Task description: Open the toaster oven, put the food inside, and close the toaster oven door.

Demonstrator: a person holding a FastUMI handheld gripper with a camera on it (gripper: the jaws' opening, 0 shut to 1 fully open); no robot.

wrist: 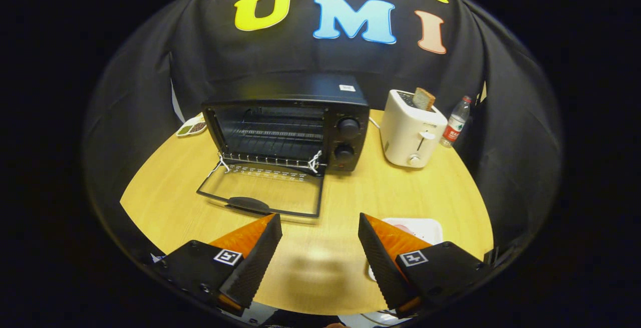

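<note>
A black toaster oven [285, 122] stands at the back of the round wooden table [350, 198]. Its glass door [263, 193] lies folded down flat on the table, handle toward me, and the wire rack inside is bare. My gripper [319, 228] hovers open over the table just in front of the door's handle, with nothing between its fingers. A white plate [425, 228] lies right behind the right finger, largely hidden by it; something pinkish [402, 228] shows on the plate.
A white pop-up toaster [411, 135] with a slice of bread [424, 98] sticking out stands to the right of the oven. A plastic bottle [455, 122] stands beyond it. A small dish [193, 126] sits left of the oven by the cloth wall.
</note>
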